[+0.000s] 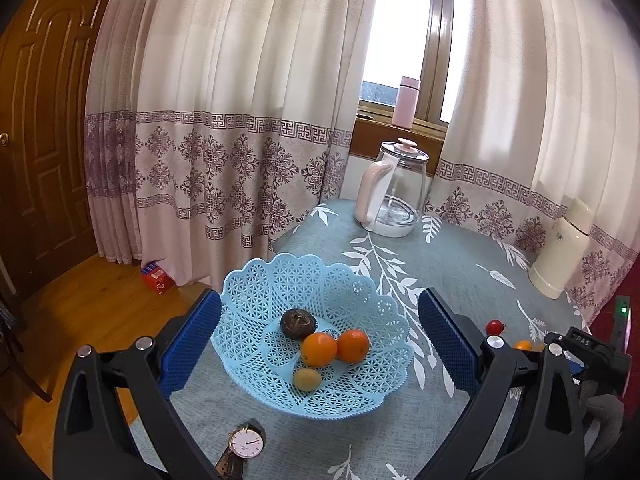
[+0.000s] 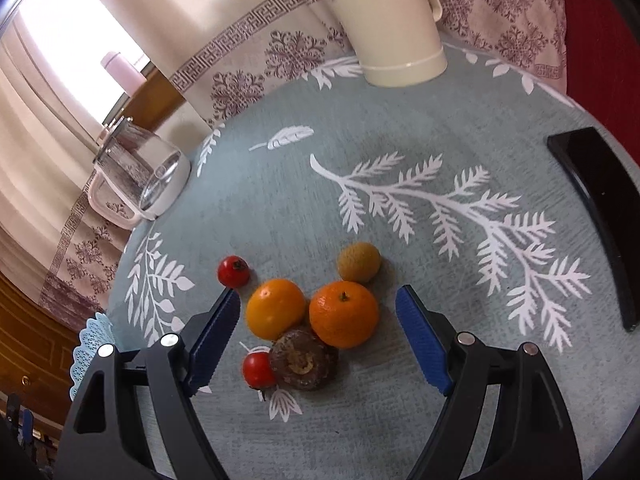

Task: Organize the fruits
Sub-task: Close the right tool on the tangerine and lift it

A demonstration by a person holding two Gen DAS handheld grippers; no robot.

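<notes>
In the left wrist view a light blue lattice basket [image 1: 280,280] sits on the table and holds two oranges [image 1: 319,349], a dark brown fruit [image 1: 298,322] and a small yellow-green fruit [image 1: 307,379]. My left gripper [image 1: 320,344] hangs open above it, empty. In the right wrist view a loose cluster lies on the cloth: two oranges [image 2: 344,314], a dark brown fruit [image 2: 302,364], a yellow-green fruit [image 2: 359,261] and two small red fruits [image 2: 233,271]. My right gripper [image 2: 318,338] is open just above the cluster, its fingers either side of the oranges, touching nothing.
A glass kettle [image 1: 390,192] and a cream jug [image 1: 560,252] stand at the back of the round table [image 1: 460,256]. A wristwatch [image 1: 246,444] lies near the front edge. A black flat object [image 2: 600,216] lies at the right. Curtains hang behind.
</notes>
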